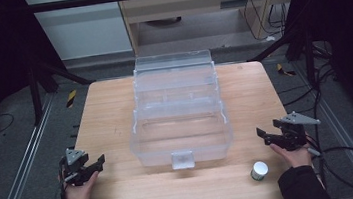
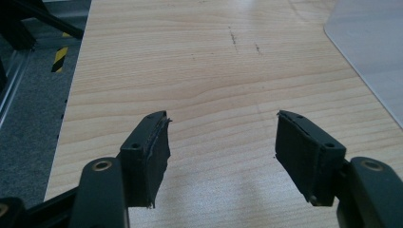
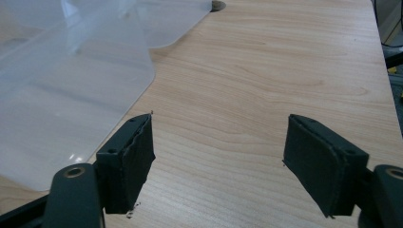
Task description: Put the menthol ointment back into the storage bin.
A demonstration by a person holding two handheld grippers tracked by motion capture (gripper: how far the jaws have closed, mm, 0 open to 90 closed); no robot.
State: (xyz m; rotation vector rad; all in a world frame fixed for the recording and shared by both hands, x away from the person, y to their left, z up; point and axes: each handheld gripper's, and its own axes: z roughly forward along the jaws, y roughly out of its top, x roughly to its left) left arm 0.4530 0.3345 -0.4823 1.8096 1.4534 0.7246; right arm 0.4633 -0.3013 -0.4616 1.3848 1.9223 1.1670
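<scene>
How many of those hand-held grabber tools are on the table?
2. The left gripper sits at the table's near left corner; the right gripper is at its near right, beside the clear box. Both have open jaws.

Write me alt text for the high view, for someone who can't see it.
A clear plastic organiser box stands open in the middle of a light wooden table, seen from above. A person's hands rest at the near corners, each holding an open black gripper: the left gripper and the right gripper. A small white-capped jar stands near the right hand.
</scene>
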